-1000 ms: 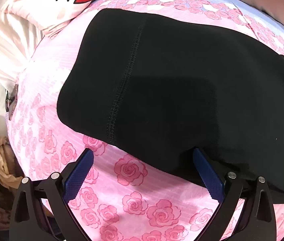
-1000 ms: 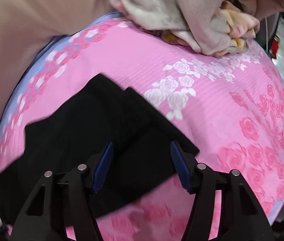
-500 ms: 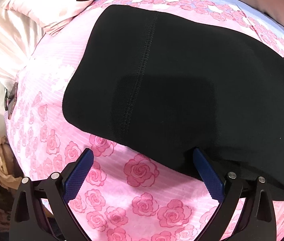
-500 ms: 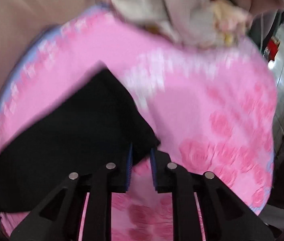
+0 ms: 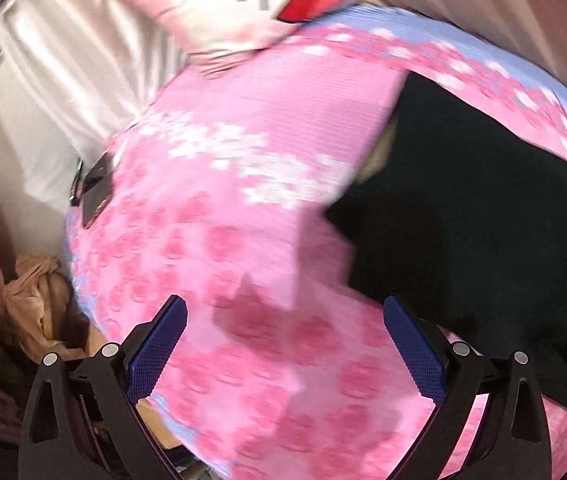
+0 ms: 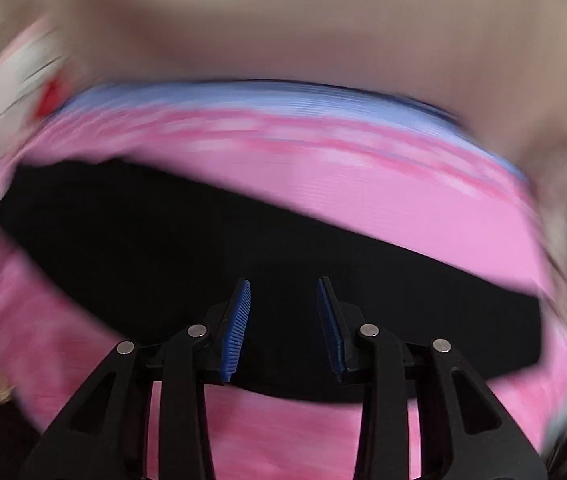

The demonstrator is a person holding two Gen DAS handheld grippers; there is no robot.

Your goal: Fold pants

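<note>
The black pants lie on a pink rose-print bed sheet, filling the right side of the blurred left wrist view. My left gripper is open over bare sheet to the left of them, with nothing between its fingers. In the right wrist view the pants stretch as a dark band across the sheet. My right gripper hovers at their near edge. Its jaws are opening, a narrow gap shows black cloth behind them, and the pads are not seen pressing on it.
A white pillow with a cartoon print lies at the head of the bed. A dark flat object sits on the sheet's left edge. Beyond that edge are pale drapery and a beige crumpled bag.
The left gripper moved left off the pants' edge, so they now sit to its right. The right gripper closed at the pants' corner, then parted a little as its view swung across the bed.
</note>
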